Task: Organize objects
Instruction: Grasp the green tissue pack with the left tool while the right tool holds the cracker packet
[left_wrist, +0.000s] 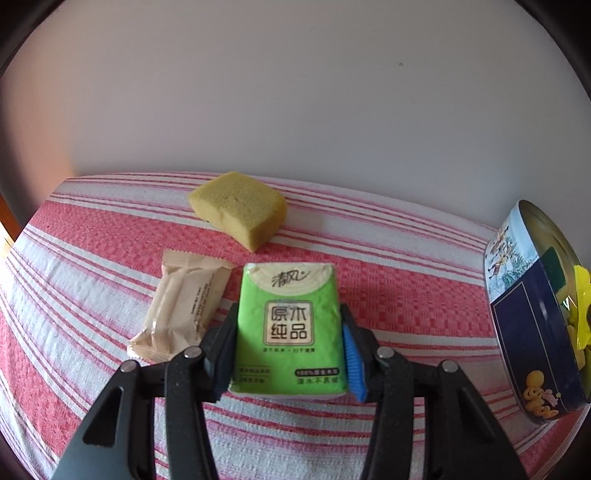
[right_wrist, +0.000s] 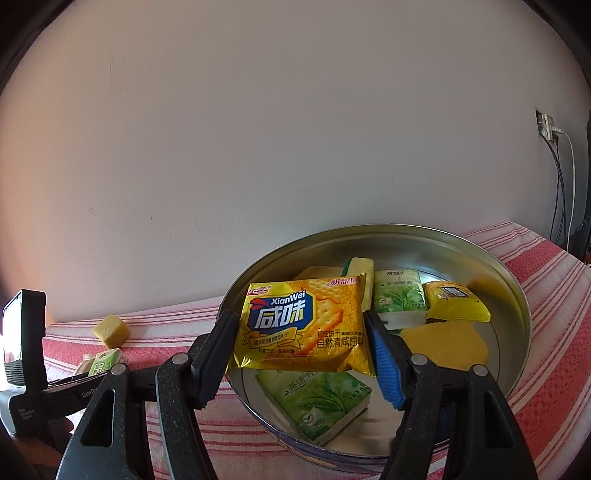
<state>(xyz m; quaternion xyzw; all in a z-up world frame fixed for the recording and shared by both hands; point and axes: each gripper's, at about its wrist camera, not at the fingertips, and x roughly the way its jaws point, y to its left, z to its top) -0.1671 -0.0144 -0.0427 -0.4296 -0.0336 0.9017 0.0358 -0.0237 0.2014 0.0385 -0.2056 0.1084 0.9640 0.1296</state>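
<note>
My left gripper (left_wrist: 290, 314) is shut on a green tissue pack (left_wrist: 288, 325), its pads pressing both long sides, low on the striped cloth (left_wrist: 406, 295). A beige snack packet (left_wrist: 184, 306) lies just left of it and a yellow sponge (left_wrist: 240, 208) behind. My right gripper (right_wrist: 299, 317) is shut on a yellow cracker packet (right_wrist: 303, 325), held above the round metal tin (right_wrist: 517, 295). The tin holds two green tea tissue packs (right_wrist: 317, 402), a small yellow packet (right_wrist: 454, 301) and yellow sponges (right_wrist: 447, 343).
In the left wrist view the blue-sided tin (left_wrist: 532, 332) stands at the right edge of the table. The left gripper's body (right_wrist: 26, 350) shows at the far left of the right wrist view. A white wall runs behind the table; a socket with cables (right_wrist: 546, 127) is at the right.
</note>
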